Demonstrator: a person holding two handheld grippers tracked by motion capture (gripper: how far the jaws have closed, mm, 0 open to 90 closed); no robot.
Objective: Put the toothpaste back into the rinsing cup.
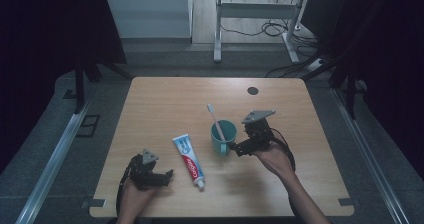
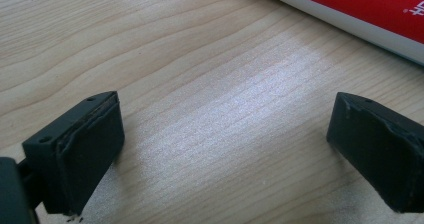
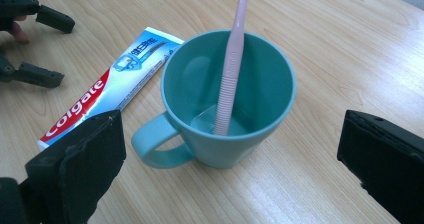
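Standing in the teal cup (image 3: 227, 104), the toothbrush (image 3: 231, 64) leans loosely; right gripper (image 3: 225, 169) gapes wide and empty beside the cup, left gripper (image 2: 225, 154) likewise open. A stray nudge could topple the cup.

Teal mug (image 1: 223, 135): upright, handle toward near edge of counter (image 1: 165, 96), slightly right of counter's centre. Pink toothbrush (image 1: 215, 121): standing in mug, handle end down on mug floor, leaning on rim, head up, tilted toward far edge. No fingers touching either.
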